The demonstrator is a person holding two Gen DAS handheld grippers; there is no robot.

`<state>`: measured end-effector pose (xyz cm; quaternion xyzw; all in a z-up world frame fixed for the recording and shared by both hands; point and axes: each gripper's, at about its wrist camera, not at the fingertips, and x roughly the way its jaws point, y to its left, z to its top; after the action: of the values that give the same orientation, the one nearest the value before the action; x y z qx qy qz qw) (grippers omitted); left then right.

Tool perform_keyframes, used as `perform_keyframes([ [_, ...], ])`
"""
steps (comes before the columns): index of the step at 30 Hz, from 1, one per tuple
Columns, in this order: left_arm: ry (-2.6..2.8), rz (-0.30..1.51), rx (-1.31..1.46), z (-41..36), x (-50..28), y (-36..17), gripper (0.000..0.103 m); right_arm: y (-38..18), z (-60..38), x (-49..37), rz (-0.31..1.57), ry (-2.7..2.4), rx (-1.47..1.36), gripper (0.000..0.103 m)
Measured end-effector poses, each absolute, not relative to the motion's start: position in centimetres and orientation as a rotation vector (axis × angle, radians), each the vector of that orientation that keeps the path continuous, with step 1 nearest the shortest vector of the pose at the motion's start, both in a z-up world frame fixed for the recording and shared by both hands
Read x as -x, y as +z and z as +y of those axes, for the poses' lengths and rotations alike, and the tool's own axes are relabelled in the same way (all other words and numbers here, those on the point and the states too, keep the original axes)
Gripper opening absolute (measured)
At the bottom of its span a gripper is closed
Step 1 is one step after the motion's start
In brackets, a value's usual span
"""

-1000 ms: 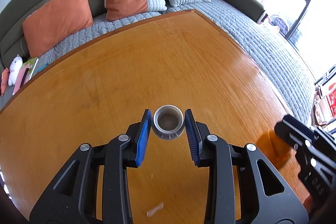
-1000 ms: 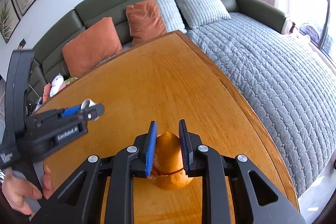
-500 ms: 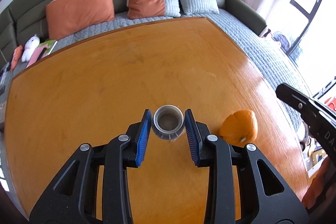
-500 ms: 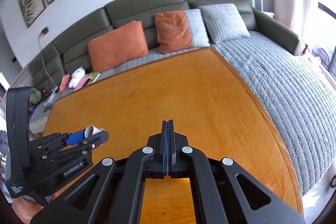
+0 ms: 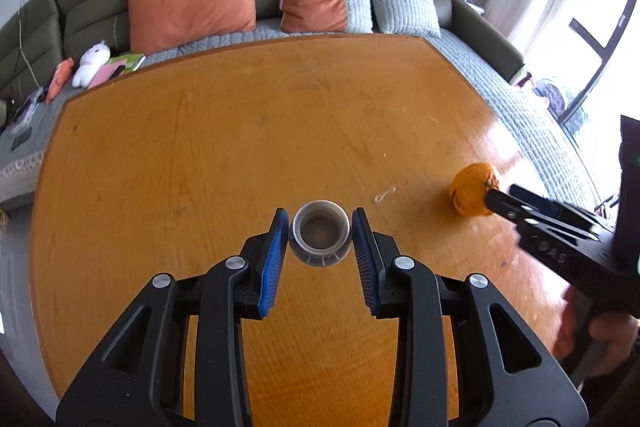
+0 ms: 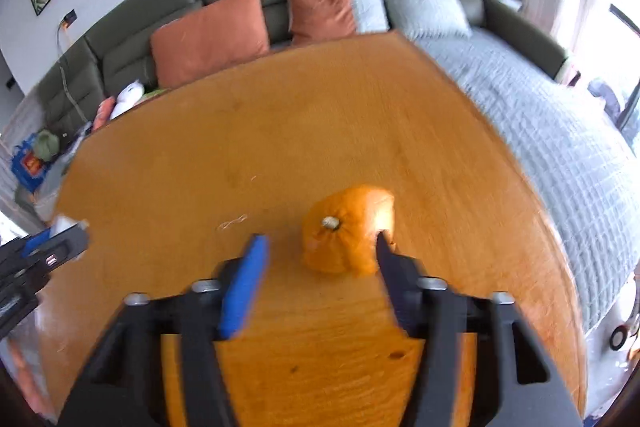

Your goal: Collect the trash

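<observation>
Right wrist view: our right gripper [image 6: 318,251] stands wide open, the orange peel [image 6: 347,229] on the table [image 6: 280,131] between its fingers, touching or nearly touching the right one; blur hides which. We judge the step to be grasping the peel; next, centre and close without crushing. Left wrist view: our left gripper [image 5: 320,233] clamps a small grey cup [image 5: 320,231], mouth toward camera, held above the wood. Count: one peel, one cup, one pale thread-like scrap [image 5: 385,194] lying between them, two grippers. No bin in view.
</observation>
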<state>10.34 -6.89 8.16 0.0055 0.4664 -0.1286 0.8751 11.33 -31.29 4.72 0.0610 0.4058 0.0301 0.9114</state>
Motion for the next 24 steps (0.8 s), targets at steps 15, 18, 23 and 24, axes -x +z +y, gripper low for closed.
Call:
perform_keyframes([
  [15, -0.255, 1.016, 0.017, -7.0, -9.5, 6.5, 0.033, 0.6, -30.9, -15.5, 0.943, 0.039, -0.022, 0.064],
  [18, -0.258, 1.023, 0.011, -7.0, -9.6, 6.3, 0.033, 0.5, -30.9, -15.5, 0.935, 0.053, -0.019, 0.060],
  [23, -0.268, 1.030, 0.011, -7.0, -9.8, 6.2, 0.033, 0.8, -31.4, -14.7, 0.932, 0.085, -0.050, 0.046],
  [24, -0.271, 1.030, 0.012, -7.0, -9.7, 6.2, 0.033, 1.0, -31.3, -14.4, 0.931, 0.087, -0.050, 0.046],
])
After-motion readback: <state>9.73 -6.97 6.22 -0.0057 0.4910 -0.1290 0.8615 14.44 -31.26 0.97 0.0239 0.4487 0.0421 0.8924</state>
